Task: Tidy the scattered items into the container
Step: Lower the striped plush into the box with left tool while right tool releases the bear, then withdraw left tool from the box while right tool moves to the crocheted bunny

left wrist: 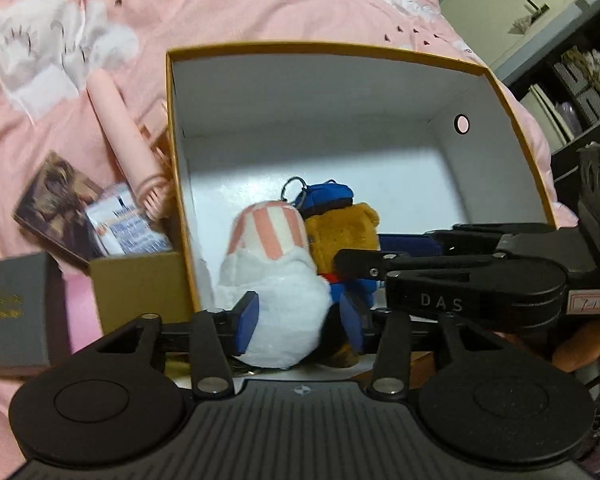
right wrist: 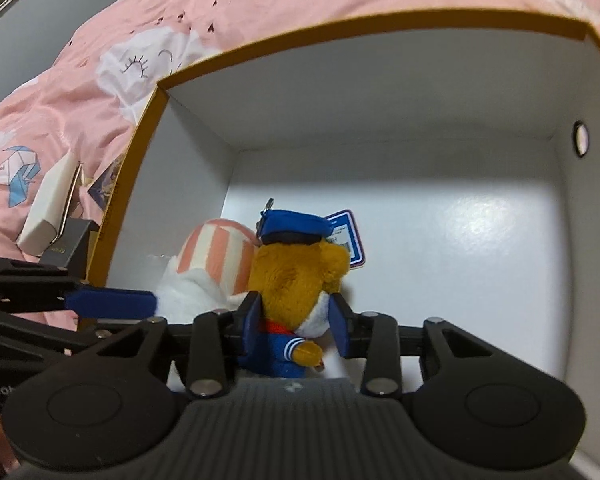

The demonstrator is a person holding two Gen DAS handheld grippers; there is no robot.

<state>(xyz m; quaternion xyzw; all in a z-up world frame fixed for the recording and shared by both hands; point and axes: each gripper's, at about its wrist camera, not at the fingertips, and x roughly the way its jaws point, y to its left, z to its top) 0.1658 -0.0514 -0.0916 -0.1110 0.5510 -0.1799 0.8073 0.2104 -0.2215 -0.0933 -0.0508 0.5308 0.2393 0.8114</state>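
An orange box (left wrist: 340, 49) with a white inside stands open on the pink bedding. On its floor, side by side, are a white plush with a pink-striped hat (left wrist: 284, 292) and a brown bear plush (left wrist: 340, 228) in a blue cap. My left gripper (left wrist: 300, 320) is open around the white plush, with a thin gap at the right pad. My right gripper (right wrist: 298, 322) is shut on the bear plush (right wrist: 296, 276), its blue pads pressing both sides of the body. The white plush (right wrist: 216, 256) sits just left of the bear. A left gripper finger (right wrist: 112, 300) reaches in from the left.
Left of the box lie a pink comb (left wrist: 128, 140), a photo card (left wrist: 56, 196), a tissue pack (left wrist: 128, 224), a small brown carton (left wrist: 140, 288) and a grey box (left wrist: 16, 312). A white case (right wrist: 48, 208) rests on the bedding (left wrist: 260, 0). Dark shelves (left wrist: 580, 92) stand at the right.
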